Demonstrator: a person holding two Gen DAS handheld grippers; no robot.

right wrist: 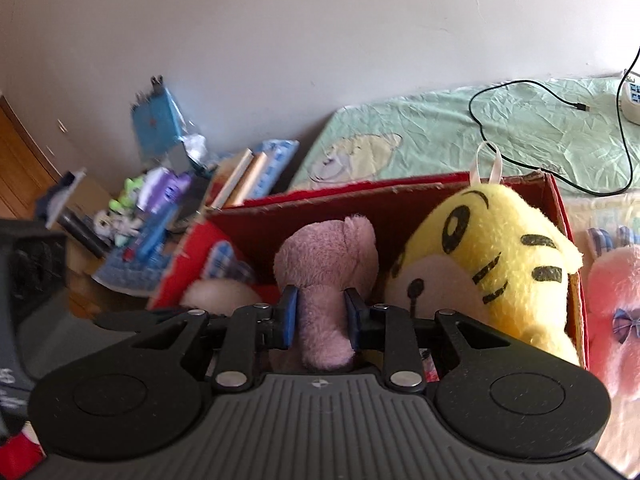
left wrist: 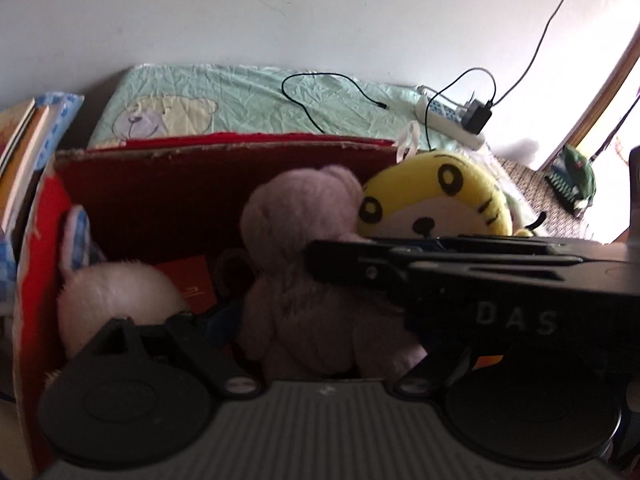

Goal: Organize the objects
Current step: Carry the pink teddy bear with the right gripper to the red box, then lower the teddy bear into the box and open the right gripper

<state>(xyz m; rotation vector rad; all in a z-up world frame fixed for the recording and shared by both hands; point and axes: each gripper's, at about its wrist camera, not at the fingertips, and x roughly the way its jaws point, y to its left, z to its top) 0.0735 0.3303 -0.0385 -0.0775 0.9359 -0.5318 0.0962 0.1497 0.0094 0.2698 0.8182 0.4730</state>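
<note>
Standing upright at frame centre inside the red box (right wrist: 520,190), the mauve plush bear (right wrist: 326,264) is clamped by the right gripper (right wrist: 320,314); the left gripper's (left wrist: 256,344) opening cannot be told.

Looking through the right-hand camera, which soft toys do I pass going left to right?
White plush with the checked ear → mauve plush bear, pinched by the right gripper → yellow tiger plush → pink plush with a blue bow, outside the red cardboard box.

daylight fr right, glare | box interior dim | edges warped, blurry
</note>
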